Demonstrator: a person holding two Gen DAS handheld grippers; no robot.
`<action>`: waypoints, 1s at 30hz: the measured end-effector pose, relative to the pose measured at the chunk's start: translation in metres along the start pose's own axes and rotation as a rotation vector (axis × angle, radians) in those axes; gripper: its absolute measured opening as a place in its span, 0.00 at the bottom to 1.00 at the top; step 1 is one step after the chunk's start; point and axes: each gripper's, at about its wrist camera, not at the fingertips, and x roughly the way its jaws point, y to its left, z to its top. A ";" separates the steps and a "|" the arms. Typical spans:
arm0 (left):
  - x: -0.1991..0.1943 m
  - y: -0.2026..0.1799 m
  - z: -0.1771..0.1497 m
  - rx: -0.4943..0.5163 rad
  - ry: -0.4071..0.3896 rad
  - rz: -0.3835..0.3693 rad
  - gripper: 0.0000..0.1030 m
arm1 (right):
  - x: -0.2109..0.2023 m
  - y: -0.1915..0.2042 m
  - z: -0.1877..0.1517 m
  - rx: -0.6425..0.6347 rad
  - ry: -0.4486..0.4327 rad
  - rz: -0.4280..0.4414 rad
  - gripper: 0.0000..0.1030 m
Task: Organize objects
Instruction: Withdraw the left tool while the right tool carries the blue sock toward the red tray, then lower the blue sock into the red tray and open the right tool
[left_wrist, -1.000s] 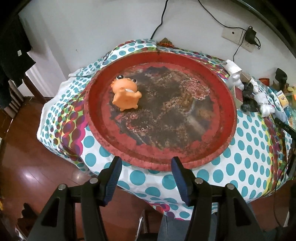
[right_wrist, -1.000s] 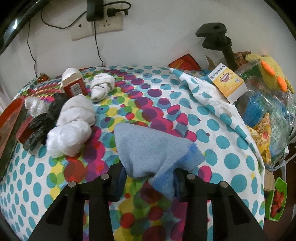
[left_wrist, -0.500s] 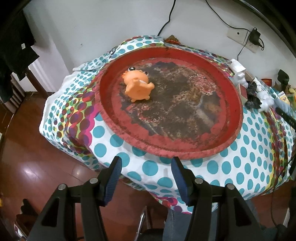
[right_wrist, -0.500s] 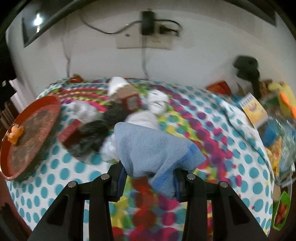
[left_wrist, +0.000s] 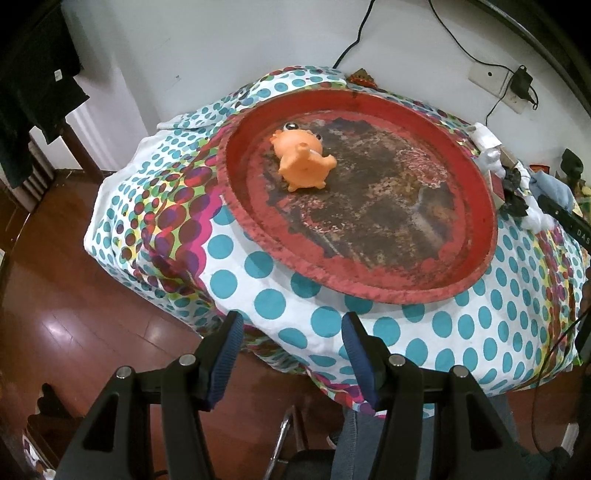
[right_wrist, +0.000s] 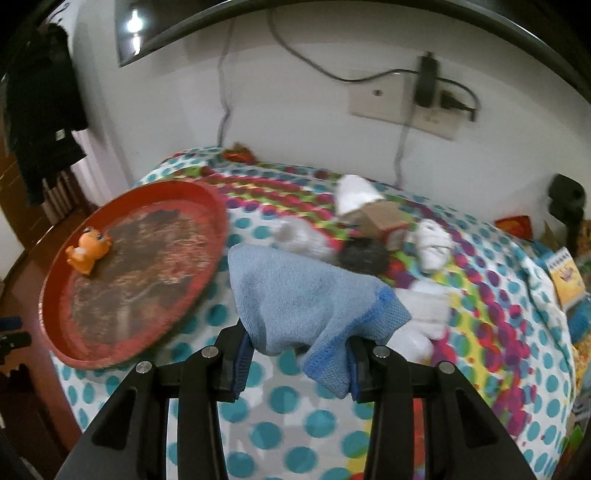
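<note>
Right gripper (right_wrist: 295, 354) clenched on blue cloth (right_wrist: 306, 295) at frame center, left gripper (left_wrist: 291, 354) released and empty; loose hanging corner could snag white bundles (right_wrist: 424, 317) or miss red tray (right_wrist: 210, 206) at left.

My table (left_wrist: 325, 325) wears a dotted cloth (right_wrist: 280, 402). A big red tray (left_wrist: 480, 206) sits at its left end. Beside the tray I see white bundles (right_wrist: 434, 243), a dark bundle (right_wrist: 364, 254) and a small box (right_wrist: 384, 216) lying on the cloth.
</note>
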 end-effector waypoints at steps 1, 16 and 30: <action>0.000 0.001 0.000 0.000 0.000 -0.004 0.55 | 0.001 0.005 0.001 -0.007 -0.001 0.006 0.37; -0.004 0.028 -0.005 -0.047 0.008 0.002 0.55 | 0.047 0.098 0.034 -0.128 0.061 0.138 0.37; 0.007 0.046 -0.012 -0.075 0.057 0.015 0.55 | 0.110 0.146 0.046 -0.188 0.168 0.130 0.38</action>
